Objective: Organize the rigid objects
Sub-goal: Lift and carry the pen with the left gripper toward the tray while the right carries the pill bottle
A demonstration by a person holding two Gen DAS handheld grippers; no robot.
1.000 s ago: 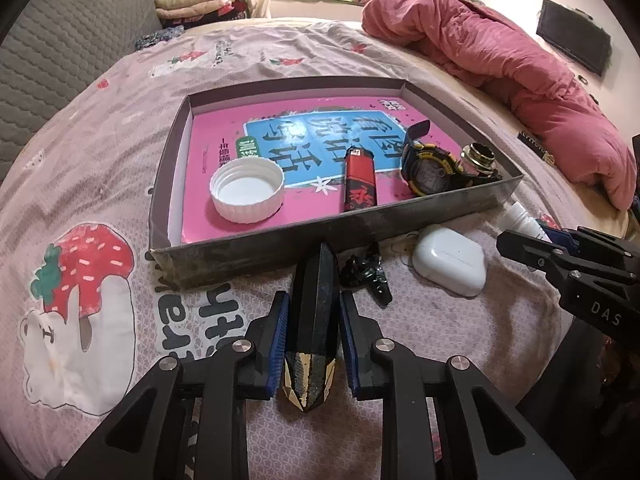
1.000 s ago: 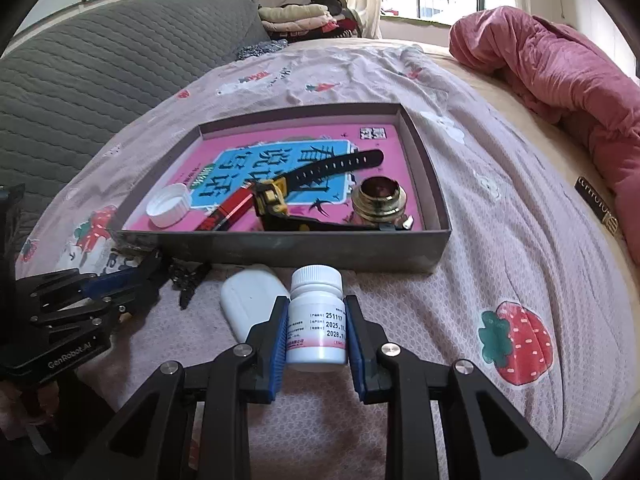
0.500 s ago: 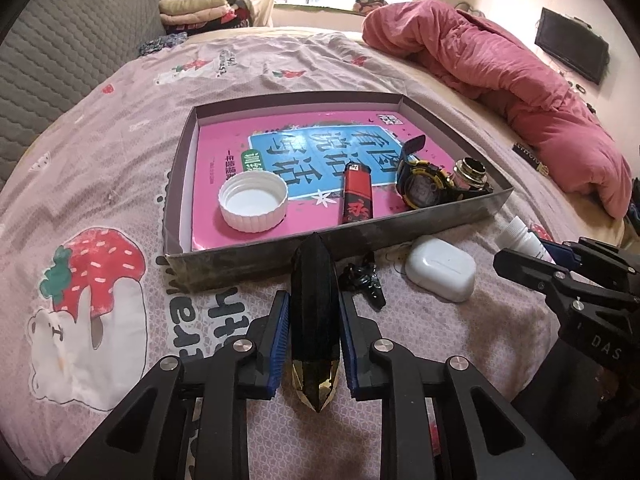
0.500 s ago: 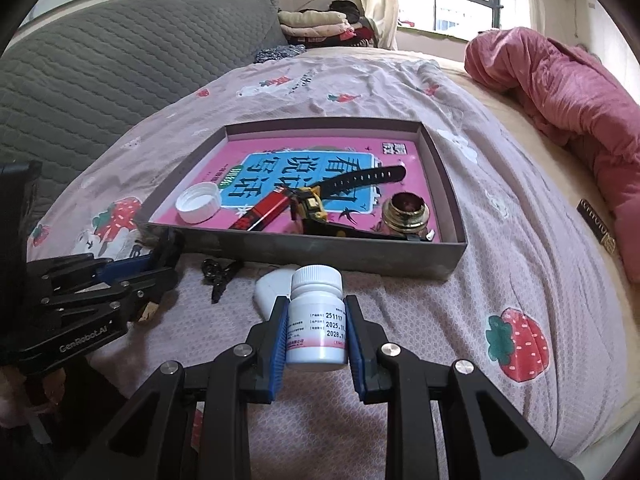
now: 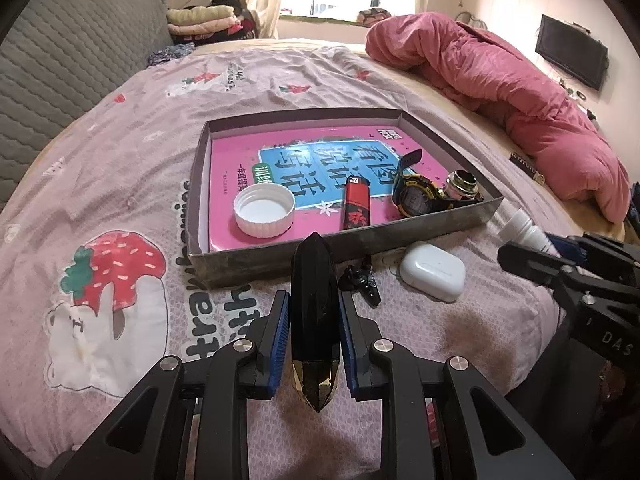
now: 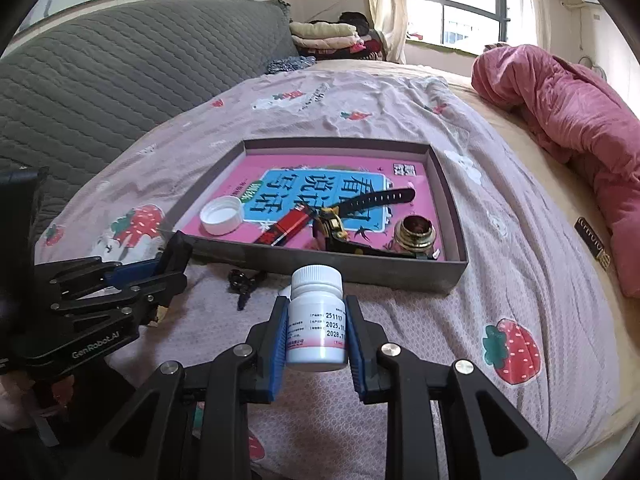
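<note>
My left gripper (image 5: 314, 312) is shut on a black faceted case with a gold tip (image 5: 315, 312), held above the bedsheet in front of the grey tray (image 5: 280, 256). My right gripper (image 6: 317, 320) is shut on a white pill bottle (image 6: 317, 320), also held in front of the tray (image 6: 400, 276). The tray holds a pink book (image 5: 320, 168), a white cap (image 5: 264, 210), a red lighter (image 5: 356, 208), a black and yellow watch (image 5: 414, 196) and a small brass jar (image 5: 462, 182). A white earbud case (image 5: 434, 270) and a black clip (image 5: 362, 280) lie on the sheet by the tray.
The bed has a pink strawberry-print sheet (image 5: 120, 272). A red quilt (image 5: 500, 80) is heaped at the far right. A grey padded headboard (image 6: 100, 80) stands at the left. A dark strip-shaped object (image 6: 592, 244) lies on the sheet at the right.
Both grippers have risen and drawn back from the tray with their objects still held. The tray looks smaller and farther in both views.
</note>
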